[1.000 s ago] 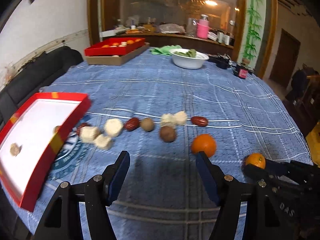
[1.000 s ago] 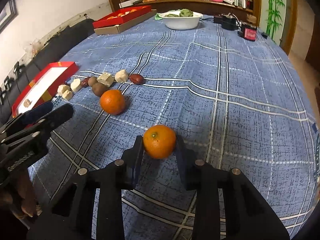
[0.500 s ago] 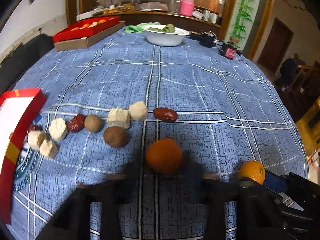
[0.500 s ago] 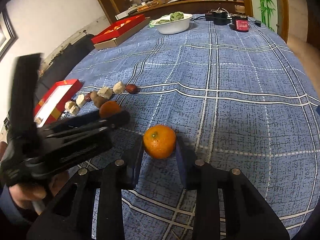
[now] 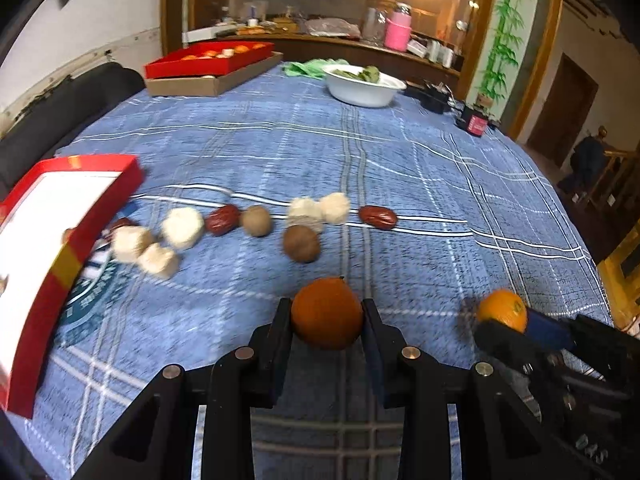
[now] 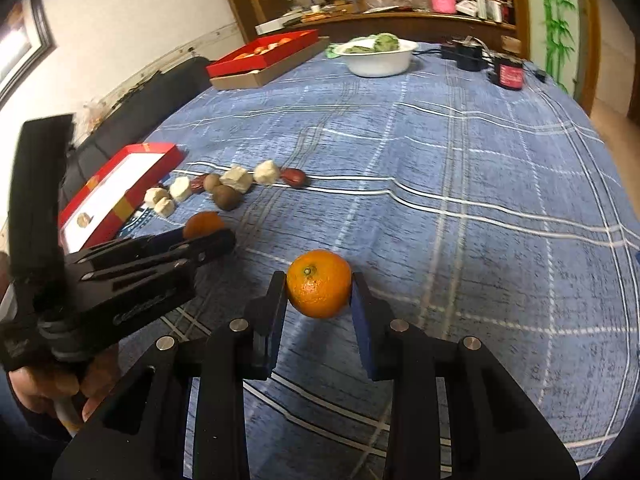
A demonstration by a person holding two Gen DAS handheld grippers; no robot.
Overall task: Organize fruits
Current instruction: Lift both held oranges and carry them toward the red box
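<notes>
Both grippers are clamped on fruit! The left gripper (image 5: 326,314) squeezes a darker orange (image 5: 327,313) between its pads, near the table's (image 5: 400,168) front edge. Over to its right, the right gripper (image 6: 319,296) grips a brighter orange (image 6: 319,283). Beyond them runs a row of dates and pale chunks, with the red box (image 5: 60,216) at the left edge.

left gripper (image 5: 326,314) now clamping darker orange (image 5: 327,314)
</notes>
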